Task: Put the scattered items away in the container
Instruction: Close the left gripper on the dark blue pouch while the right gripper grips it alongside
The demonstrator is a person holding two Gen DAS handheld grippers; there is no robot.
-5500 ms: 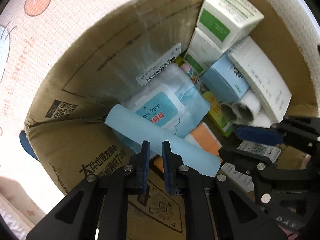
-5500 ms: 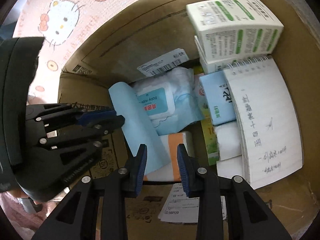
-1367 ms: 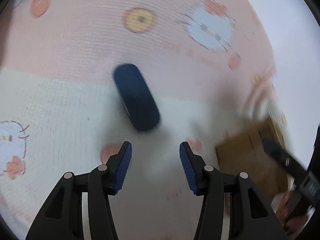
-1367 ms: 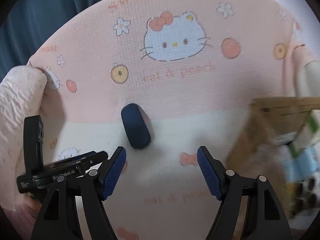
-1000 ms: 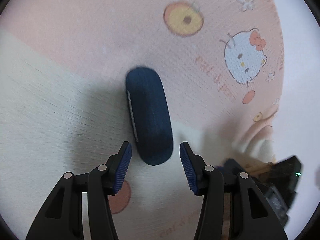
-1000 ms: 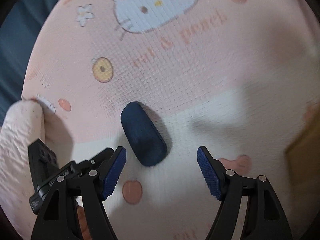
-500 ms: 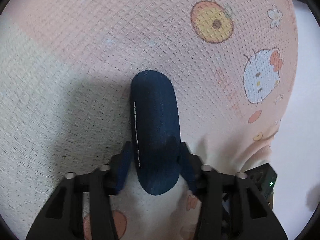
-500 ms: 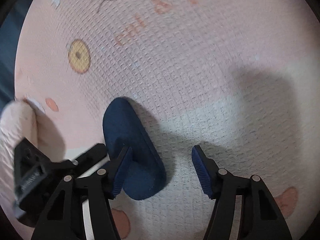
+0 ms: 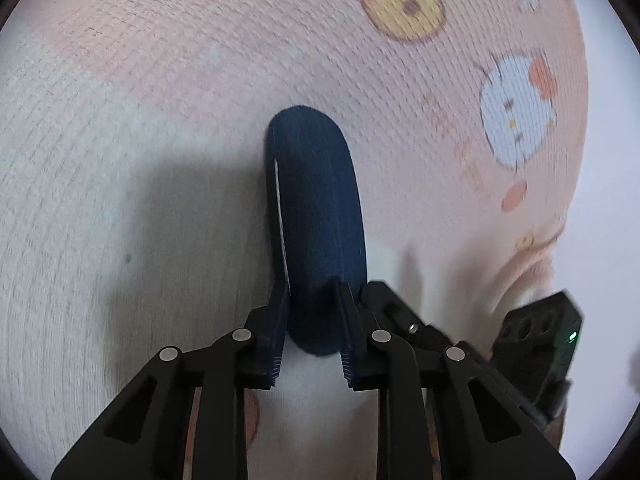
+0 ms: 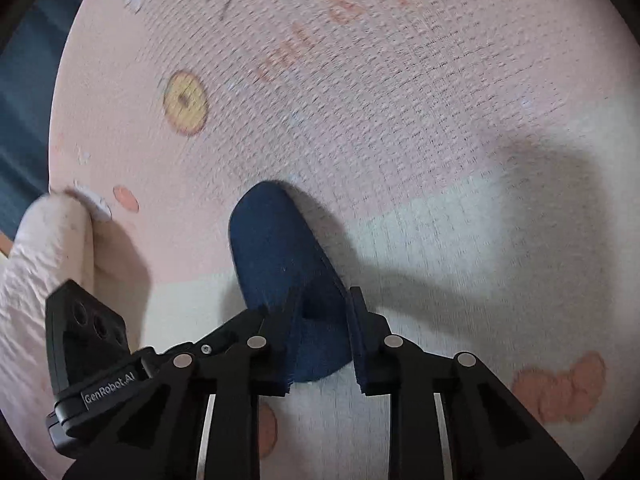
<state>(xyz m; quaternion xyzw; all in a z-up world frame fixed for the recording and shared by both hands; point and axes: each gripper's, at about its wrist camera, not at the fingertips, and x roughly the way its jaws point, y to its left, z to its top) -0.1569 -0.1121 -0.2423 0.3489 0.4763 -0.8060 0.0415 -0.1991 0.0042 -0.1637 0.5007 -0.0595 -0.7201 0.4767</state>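
Observation:
A dark blue oblong case with a pale seam line lies on the pink and cream mat. My left gripper has the case's near end between its jaws. The jaws are closing and both pads sit against the case's sides. My right gripper is closing on the same end of the case from beside the left one, its pads also against the case. Each gripper shows in the other's view: the right gripper and the left gripper. The container is out of view.
The mat carries cat and orange-fruit prints. A pale rolled cloth edge lies at the left in the right wrist view, with dark blue fabric behind it. White floor lies beyond the mat's right edge.
Both grippers have come down from the box to the case on the mat. Their jaws, wide a second ago, have closed in around its near end.

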